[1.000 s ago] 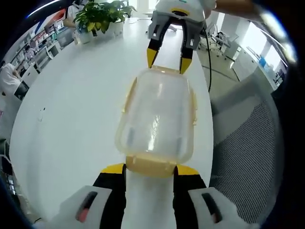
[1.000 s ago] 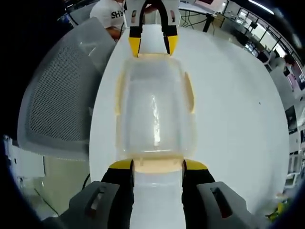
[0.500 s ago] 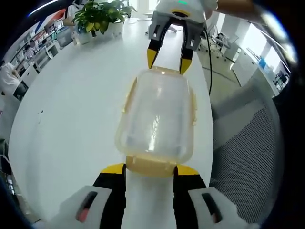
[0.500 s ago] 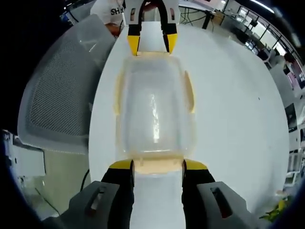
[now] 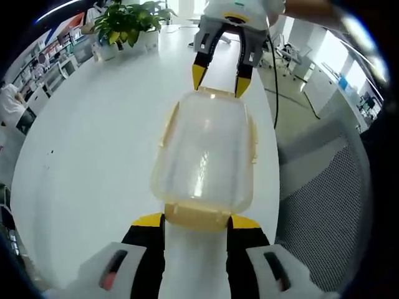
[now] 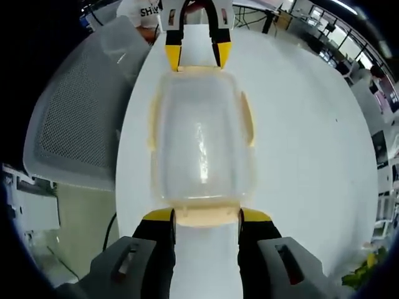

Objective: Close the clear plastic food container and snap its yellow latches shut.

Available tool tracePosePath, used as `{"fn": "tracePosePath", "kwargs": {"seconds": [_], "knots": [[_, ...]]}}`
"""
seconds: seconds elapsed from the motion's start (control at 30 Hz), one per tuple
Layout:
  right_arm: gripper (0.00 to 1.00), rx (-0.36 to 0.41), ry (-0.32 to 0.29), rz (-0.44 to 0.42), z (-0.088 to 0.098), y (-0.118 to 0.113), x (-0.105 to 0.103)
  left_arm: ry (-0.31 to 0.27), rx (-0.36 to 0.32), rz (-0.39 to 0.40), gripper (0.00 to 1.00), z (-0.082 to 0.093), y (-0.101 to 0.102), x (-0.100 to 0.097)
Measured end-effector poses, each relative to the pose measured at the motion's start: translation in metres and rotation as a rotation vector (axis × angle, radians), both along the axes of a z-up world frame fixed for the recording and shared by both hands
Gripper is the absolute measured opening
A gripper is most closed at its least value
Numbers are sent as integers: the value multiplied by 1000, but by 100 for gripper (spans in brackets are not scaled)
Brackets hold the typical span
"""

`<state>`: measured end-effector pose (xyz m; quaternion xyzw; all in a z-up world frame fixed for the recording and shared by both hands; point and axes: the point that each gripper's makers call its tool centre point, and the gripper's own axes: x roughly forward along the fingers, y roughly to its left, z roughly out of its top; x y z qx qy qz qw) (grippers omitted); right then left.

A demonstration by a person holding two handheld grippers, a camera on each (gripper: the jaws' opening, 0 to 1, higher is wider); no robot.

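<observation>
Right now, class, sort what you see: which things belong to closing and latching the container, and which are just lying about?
Part of the job:
- clear plastic food container
- its yellow latches
- left gripper, fingers open at one end latch
- right gripper, fingers open at the opposite end latch

Just lying about:
- potted plant
- mesh chair
- white table

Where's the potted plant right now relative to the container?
In the left gripper view the potted plant stands at the white table's far end, upper left, beyond the container and left of the right gripper.
</observation>
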<state>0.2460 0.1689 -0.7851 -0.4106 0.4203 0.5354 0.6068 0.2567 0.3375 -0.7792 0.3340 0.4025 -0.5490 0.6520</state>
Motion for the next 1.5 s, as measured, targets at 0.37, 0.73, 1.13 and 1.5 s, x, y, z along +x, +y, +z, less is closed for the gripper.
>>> {"fn": "tracePosePath", "kwargs": {"seconds": [0.37, 0.73, 1.13, 1.5], "knots": [[36, -5, -5, -4, -2, -5, -5, 7, 11, -4, 33, -5, -4, -4], [36, 7, -8, -6, -4, -4, -5, -3, 22, -24, 33, -9, -5, -4], [38, -23, 23, 0, -7, -11, -9, 0, -10, -65, 34, -7, -7, -4], [40, -11, 16, -44, -5, -11, -8, -7, 0, -46, 40, -9, -4, 0]]}}
